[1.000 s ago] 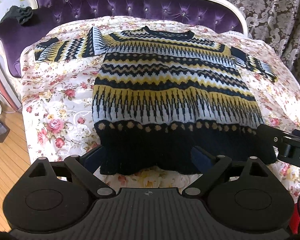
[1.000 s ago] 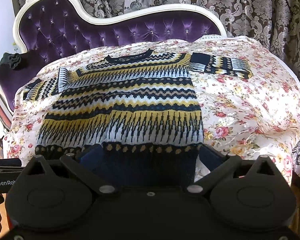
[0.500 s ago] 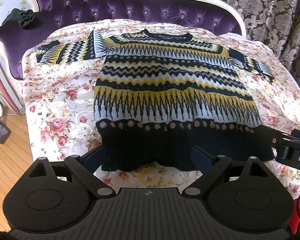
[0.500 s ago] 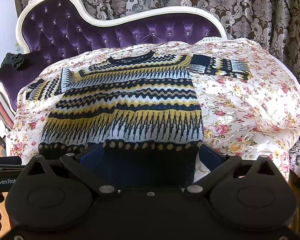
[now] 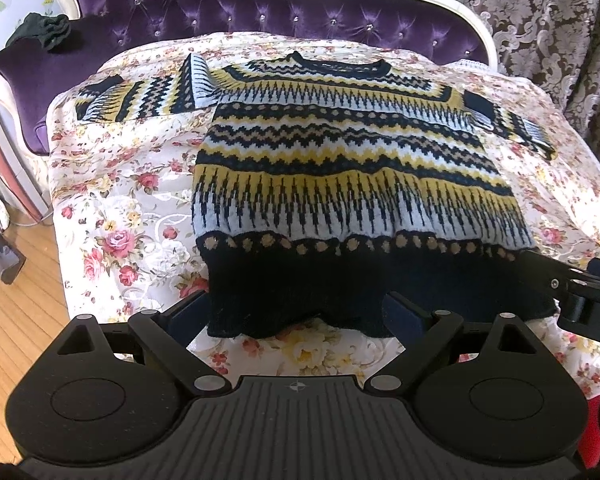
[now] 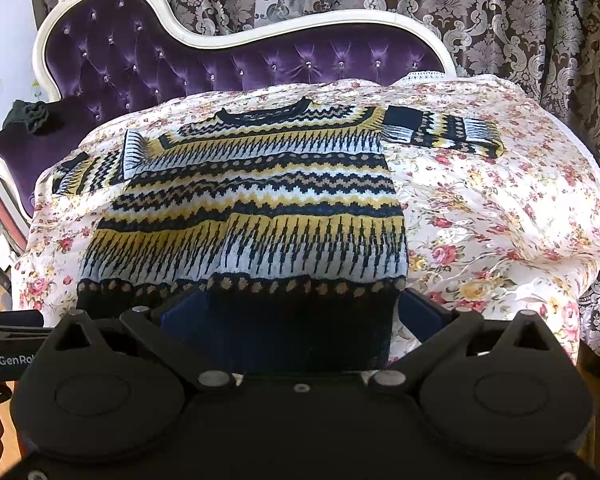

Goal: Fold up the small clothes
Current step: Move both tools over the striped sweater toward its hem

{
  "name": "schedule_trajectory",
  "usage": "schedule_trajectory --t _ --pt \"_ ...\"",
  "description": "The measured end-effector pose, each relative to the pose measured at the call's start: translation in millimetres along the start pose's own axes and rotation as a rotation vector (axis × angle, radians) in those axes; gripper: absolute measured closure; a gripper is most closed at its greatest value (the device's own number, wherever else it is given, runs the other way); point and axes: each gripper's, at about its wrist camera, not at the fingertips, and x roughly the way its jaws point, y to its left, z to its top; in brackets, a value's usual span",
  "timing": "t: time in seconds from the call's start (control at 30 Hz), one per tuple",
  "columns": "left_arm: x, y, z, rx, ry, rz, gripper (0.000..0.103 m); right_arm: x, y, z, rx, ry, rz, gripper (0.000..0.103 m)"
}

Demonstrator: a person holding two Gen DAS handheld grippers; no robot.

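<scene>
- Floral sheet (image 5: 112, 208) covers a purple sofa (image 6: 228, 60); the sweater (image 5: 340, 168) lies flat, hem at its front edge.
- Left claw (image 5: 296, 312) and right claw (image 6: 284, 320) gape apart, straddling the hem.
- Pinch both hem corners evenly before lifting.

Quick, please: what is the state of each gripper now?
Left gripper: jaws open, at the sweater hem, holding nothing.
Right gripper: jaws open around the hem, not closed on it.

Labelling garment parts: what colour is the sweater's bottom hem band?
Solid black hem band, below beige dots; the left wrist view shows it best.
</scene>
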Motion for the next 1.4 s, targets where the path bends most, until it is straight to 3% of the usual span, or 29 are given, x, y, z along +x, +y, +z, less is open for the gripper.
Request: schedule_trajectory --t 0.67,1.03,1.2,1.4 --pt "13.4 0.3 5.3 0.020 0.049 -0.004 0.010 16.1 3.7 -0.4 -0.027 0.063 -0.009 0.000" --pt "28.9 4.6 12.5 0.068 0.120 -0.002 0.010 38.4 2.2 0.5 -0.050 0.160 0.003 0.000" --pt "34.0 7.1 26.7 0.120 0.156 -0.053 0.010 52.5 -3.9 6.6 -0.054 0.237 0.019 0.000" --pt "40.9 5.8 63.1 0.196 0.158 -0.086 0.010 65.6 -16.0 30.7 -0.076 0.261 0.074 0.001"
